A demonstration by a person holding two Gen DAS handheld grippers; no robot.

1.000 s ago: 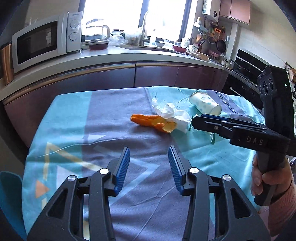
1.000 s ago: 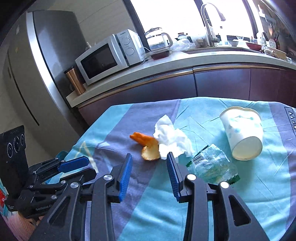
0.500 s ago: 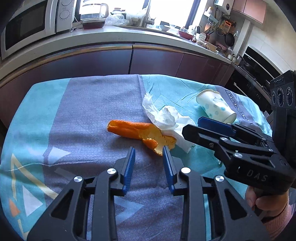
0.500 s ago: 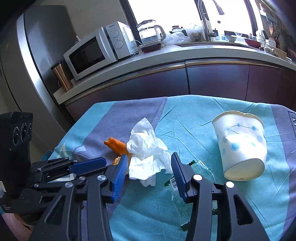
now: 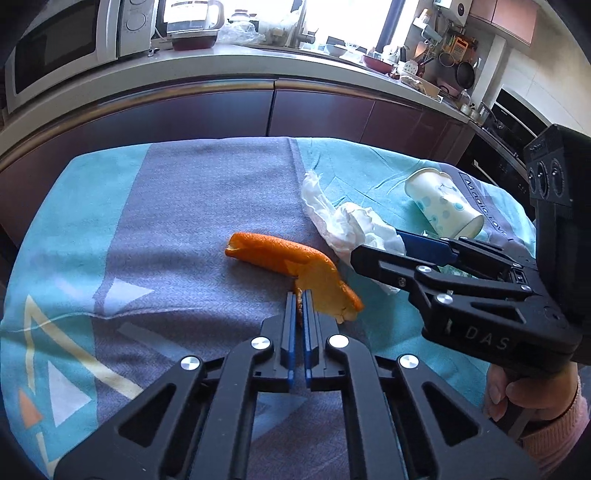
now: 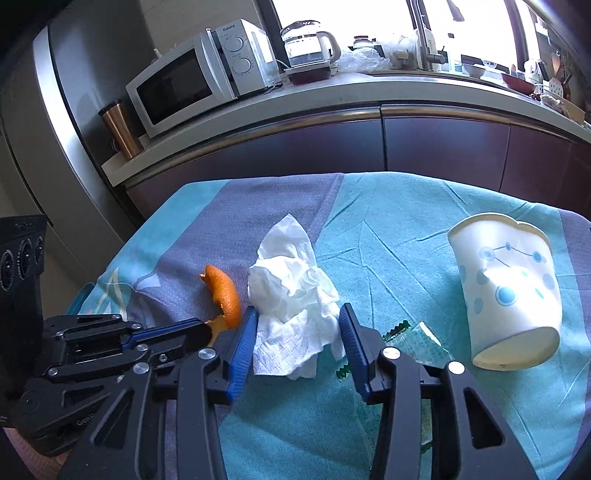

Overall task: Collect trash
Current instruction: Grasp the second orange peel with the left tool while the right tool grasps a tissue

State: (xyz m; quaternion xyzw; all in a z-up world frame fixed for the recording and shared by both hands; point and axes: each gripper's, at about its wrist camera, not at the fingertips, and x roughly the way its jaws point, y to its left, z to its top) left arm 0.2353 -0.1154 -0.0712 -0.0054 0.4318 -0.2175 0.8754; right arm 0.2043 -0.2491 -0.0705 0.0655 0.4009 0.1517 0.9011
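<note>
daylight from blown-out window (image 6: 332, 11) | sharp focus | fisheye-curved, dark corners

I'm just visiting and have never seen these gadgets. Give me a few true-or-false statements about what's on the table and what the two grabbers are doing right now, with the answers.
1. The left hand-held gripper is shut on the orange peel. True.
2. The paper cup stands upright. False: it lies on its side on the tablecloth.
3. The crumpled tissue sits between the right hand-held gripper's fingers. True; its jaws have just been closing around it.
4. The tissue lies inside the cup. False: it lies on the cloth, apart from the cup.
5. A green-edged wrapper lies between tissue and cup. True.
</note>
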